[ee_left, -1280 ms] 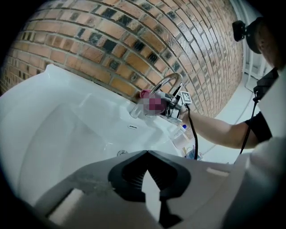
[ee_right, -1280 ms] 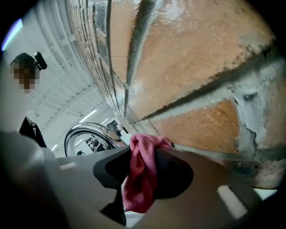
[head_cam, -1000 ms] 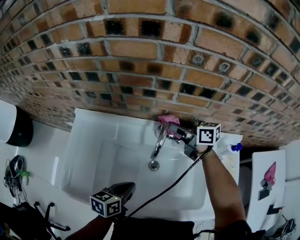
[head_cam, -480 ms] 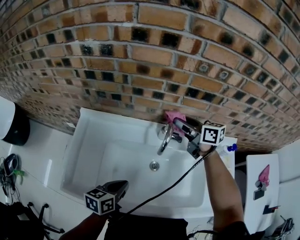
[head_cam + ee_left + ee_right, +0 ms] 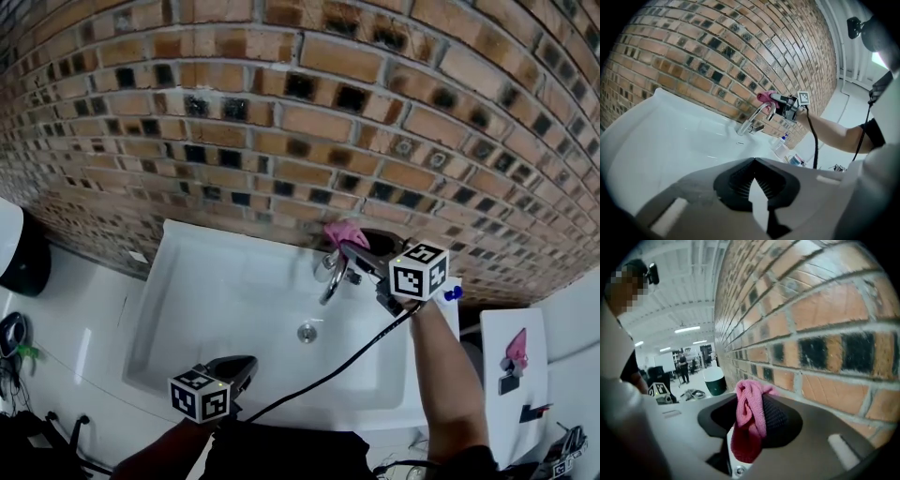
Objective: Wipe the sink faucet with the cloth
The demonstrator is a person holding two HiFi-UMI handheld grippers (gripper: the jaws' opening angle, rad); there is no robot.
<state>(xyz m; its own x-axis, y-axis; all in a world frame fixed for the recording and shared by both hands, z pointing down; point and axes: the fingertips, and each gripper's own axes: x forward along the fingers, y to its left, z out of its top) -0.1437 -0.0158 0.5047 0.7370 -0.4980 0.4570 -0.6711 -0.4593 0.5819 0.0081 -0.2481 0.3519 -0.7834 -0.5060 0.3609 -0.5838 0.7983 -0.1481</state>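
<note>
Your left claw [image 5: 247, 365] hangs over the near rim of the white sink [image 5: 184, 246], clenched on nothing, its tips pressed together. Further right, the chrome faucet [image 5: 330, 277] arches over the basin from the back edge, below the brick wall [image 5: 281, 122]. The pink cloth [image 5: 749, 422] sits bunched just above the faucet's curved spout, close to the bricks; whether it touches the metal you cannot tell. Your right claw [image 5: 348, 247] grips that cloth tightly. A blue-capped bottle [image 5: 453, 293] stands at the sink's right end
</note>
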